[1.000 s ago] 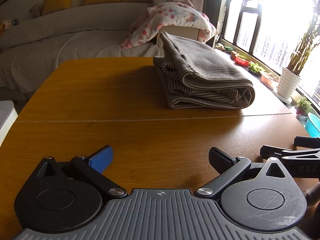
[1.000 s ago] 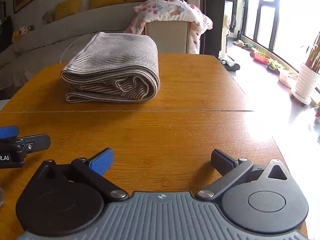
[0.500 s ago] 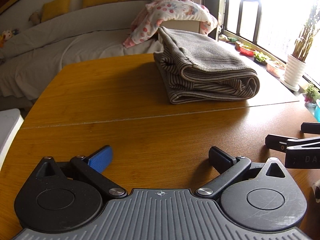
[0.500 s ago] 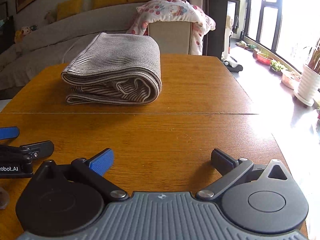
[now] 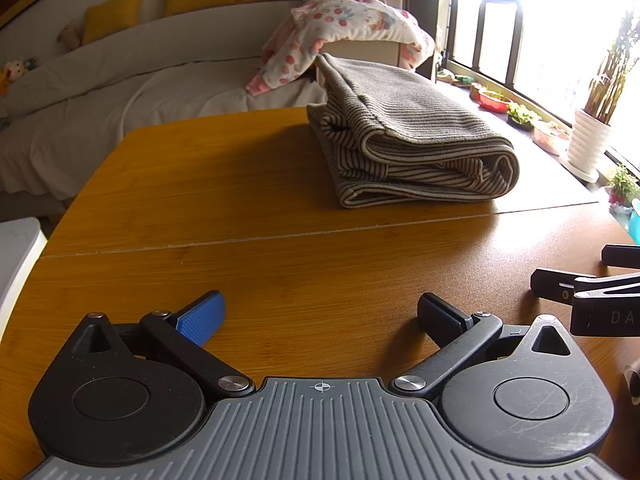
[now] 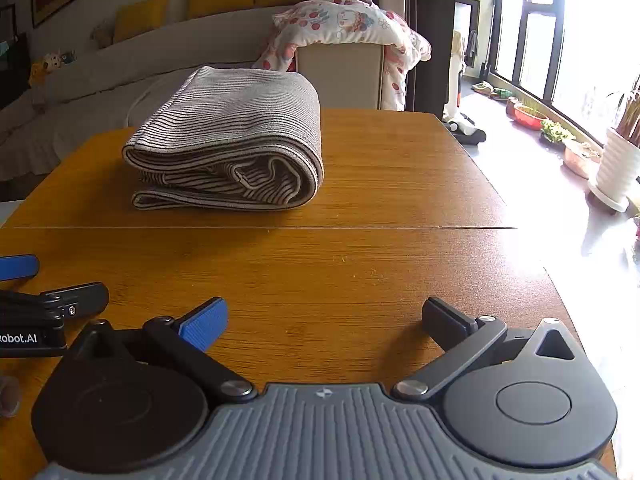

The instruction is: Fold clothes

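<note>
A grey striped garment (image 5: 412, 140) (image 6: 232, 140) lies folded in a thick bundle on the far half of the wooden table (image 5: 240, 184) (image 6: 400, 168). My left gripper (image 5: 320, 312) hovers low over the near table edge, open, nothing between its fingers, well short of the bundle. My right gripper (image 6: 324, 316) is also open and empty, beside the left one. The right gripper's fingers (image 5: 560, 286) show at the right edge of the left wrist view; the left gripper's fingers (image 6: 76, 300) show at the left edge of the right wrist view.
A seam (image 6: 280, 227) crosses the table just in front of the bundle. Behind the table stands a covered sofa (image 5: 140, 80) with yellow cushions and a floral blanket (image 6: 344, 20) over a chair back. Potted plants (image 6: 620, 160) line the window floor on the right.
Both grippers stayed open near the table's front edge. The left wrist view swung slightly, so the bundle sits a little lower and nearer the centre. The garment has not moved.
</note>
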Motion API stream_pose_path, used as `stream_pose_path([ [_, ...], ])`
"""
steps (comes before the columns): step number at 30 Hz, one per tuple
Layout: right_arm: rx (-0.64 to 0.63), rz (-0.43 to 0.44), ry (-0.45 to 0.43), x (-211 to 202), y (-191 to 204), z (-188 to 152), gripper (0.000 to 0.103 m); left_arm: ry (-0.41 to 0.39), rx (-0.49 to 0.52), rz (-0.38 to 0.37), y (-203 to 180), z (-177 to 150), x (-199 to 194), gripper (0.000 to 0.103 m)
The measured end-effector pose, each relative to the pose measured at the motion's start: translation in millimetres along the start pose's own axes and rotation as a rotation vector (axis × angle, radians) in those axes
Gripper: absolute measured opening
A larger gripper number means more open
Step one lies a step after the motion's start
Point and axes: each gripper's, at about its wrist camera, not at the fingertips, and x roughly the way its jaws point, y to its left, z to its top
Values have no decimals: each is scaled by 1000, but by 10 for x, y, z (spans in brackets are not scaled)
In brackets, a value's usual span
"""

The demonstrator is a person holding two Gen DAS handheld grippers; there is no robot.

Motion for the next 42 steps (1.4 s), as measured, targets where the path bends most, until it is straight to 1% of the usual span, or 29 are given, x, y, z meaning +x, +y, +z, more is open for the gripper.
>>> stream_pose_path([
  [33, -2, -1, 0, 9, -4, -3, 103, -2, -5, 8, -2, 18, 19, 103],
  [37, -4, -2, 1, 8, 3, -1, 103, -5, -10, -5, 30, 14, 15, 103],
  [42, -5, -2, 1, 11, 2, 3, 103, -1, -2, 5, 6, 17, 19, 103],
])
